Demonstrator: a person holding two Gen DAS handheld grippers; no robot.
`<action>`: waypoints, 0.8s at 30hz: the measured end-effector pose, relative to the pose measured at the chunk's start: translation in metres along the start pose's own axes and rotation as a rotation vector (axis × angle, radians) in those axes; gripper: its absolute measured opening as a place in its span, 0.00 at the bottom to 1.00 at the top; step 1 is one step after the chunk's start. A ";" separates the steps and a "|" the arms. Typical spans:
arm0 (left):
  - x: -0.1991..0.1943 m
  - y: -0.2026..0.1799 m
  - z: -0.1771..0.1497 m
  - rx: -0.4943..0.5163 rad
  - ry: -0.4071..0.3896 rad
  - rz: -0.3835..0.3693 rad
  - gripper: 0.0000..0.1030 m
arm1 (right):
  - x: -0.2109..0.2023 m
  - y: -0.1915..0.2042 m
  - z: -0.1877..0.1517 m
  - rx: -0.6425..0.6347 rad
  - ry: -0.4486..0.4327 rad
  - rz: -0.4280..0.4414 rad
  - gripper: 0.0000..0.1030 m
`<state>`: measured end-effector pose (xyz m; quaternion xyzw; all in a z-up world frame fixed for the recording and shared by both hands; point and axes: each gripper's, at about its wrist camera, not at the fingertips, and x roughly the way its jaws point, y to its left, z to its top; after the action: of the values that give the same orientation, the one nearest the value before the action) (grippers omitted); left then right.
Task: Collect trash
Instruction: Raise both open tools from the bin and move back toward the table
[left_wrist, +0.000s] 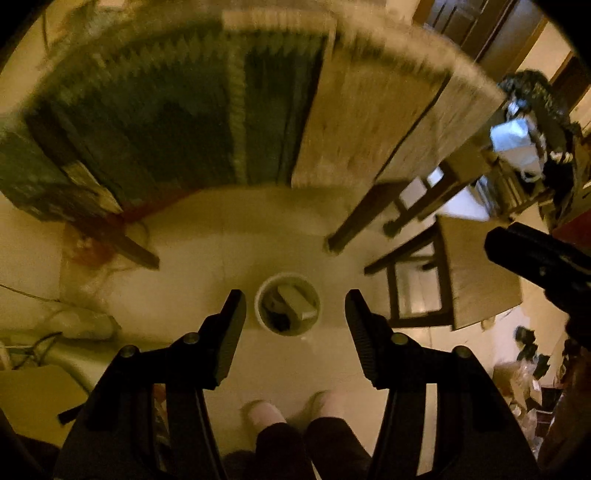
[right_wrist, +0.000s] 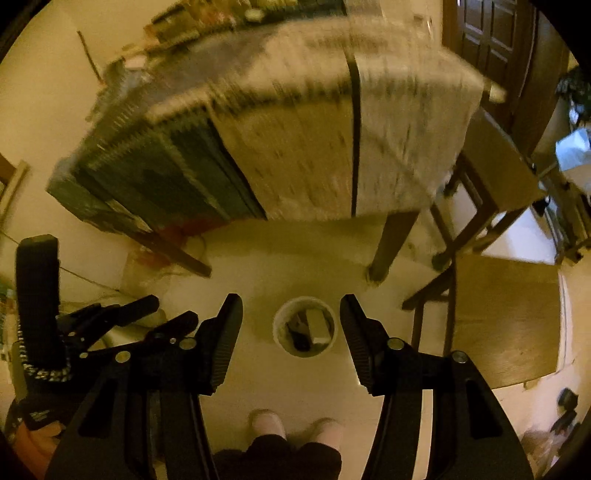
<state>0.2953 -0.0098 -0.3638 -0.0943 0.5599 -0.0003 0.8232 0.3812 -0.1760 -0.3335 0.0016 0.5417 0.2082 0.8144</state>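
A white round trash bin (left_wrist: 287, 308) stands on the pale floor below me, holding a pale box-like piece (left_wrist: 298, 301) and dark scraps. It also shows in the right wrist view (right_wrist: 304, 326). My left gripper (left_wrist: 295, 317) is open and empty, high above the bin. My right gripper (right_wrist: 291, 323) is open and empty too, also high above the bin. The left gripper (right_wrist: 155, 314) shows at the left of the right wrist view, and the right gripper's body (left_wrist: 535, 258) at the right of the left wrist view.
A table (left_wrist: 332, 122) with a patterned cloth stands just beyond the bin, its legs (left_wrist: 354, 221) on the floor. Wooden chairs (right_wrist: 506, 317) stand to the right. Bags and cables (left_wrist: 74, 317) lie at the left. My feet (right_wrist: 295, 424) are below.
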 end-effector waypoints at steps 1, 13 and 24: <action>-0.019 0.000 0.004 -0.001 -0.024 -0.002 0.53 | -0.012 0.006 0.004 -0.006 -0.015 -0.002 0.50; -0.219 -0.008 0.031 0.046 -0.326 -0.013 0.53 | -0.176 0.072 0.037 -0.086 -0.254 -0.024 0.50; -0.376 0.004 0.021 0.070 -0.646 -0.041 0.53 | -0.299 0.127 0.037 -0.116 -0.503 -0.038 0.50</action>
<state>0.1745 0.0370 -0.0104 -0.0724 0.2672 -0.0061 0.9609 0.2732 -0.1540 -0.0253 -0.0037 0.3092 0.2168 0.9259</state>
